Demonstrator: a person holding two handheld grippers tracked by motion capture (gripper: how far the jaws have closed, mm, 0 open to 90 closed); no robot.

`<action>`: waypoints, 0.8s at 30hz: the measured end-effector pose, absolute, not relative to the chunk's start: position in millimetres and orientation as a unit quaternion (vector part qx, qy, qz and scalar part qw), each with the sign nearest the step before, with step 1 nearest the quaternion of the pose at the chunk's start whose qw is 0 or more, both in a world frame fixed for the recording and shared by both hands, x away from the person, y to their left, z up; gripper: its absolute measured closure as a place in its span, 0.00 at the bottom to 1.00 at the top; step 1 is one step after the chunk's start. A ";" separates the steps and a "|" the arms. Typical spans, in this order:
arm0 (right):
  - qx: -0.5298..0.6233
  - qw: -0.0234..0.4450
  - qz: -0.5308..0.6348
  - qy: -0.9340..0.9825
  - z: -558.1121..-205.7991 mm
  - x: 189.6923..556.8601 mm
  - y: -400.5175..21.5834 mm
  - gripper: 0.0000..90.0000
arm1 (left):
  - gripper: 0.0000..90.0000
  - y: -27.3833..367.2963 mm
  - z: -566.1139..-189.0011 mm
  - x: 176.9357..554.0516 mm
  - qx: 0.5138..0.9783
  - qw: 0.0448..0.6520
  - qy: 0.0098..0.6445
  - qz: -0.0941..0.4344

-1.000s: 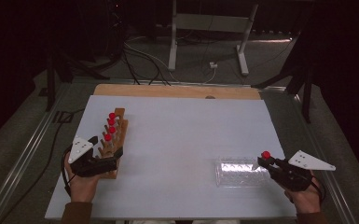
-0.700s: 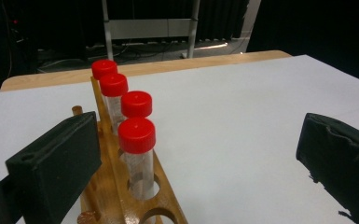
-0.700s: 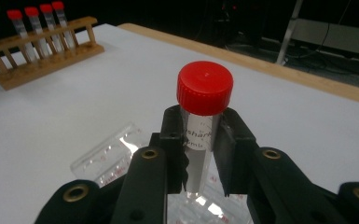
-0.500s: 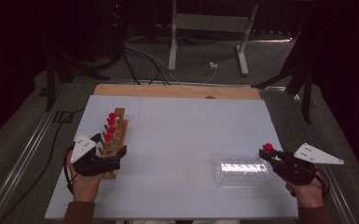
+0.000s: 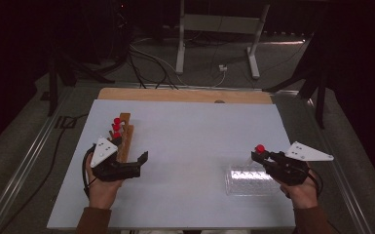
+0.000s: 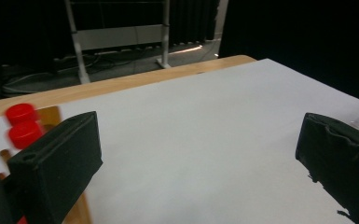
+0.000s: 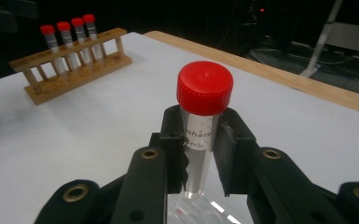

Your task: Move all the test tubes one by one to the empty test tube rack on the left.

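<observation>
Red-capped tube (image 7: 200, 135) clamped upright in right hand-held gripper (image 7: 200, 154) above clear tray (image 5: 248, 181) at worktop (image 5: 195, 146) right, left hand-held gripper (image 5: 137, 163) held wide open, empty, beside wooden tube rack (image 5: 125, 136)

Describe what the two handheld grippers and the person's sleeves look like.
Both the left gripper and the right gripper have black bodies with blocky black jaws. Each carries a pale grey three-cornered plate on top, the left one dotted. The right one shows brass-ringed holes on its jaw arms. A black cable loops off the left. The sleeves are rust-brown.
</observation>
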State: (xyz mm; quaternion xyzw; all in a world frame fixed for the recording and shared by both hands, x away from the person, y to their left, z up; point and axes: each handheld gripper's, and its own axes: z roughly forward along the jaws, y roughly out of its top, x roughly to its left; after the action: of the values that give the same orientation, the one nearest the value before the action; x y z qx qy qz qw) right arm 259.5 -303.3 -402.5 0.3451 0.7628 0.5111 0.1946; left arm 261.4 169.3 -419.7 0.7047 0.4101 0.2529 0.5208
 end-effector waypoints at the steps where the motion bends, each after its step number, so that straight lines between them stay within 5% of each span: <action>1: 0.343 0.193 0.511 0.764 -402.2 260.2 -299.9 0.83 | 0.02 166.5 -419.7 261.7 0.707 0.521 0.407 0.251; 24: 0.314 0.160 0.516 0.781 -394.5 279.9 -229.6 0.82 | 0.09 74.3 -427.2 269.8 0.747 0.536 0.334 0.209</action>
State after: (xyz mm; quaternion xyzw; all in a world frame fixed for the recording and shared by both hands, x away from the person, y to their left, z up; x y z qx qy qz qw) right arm 279.9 -229.6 -394.5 0.3142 0.7806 0.5160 0.1603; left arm 269.8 74.3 -427.2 0.7468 0.3340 0.2095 0.5355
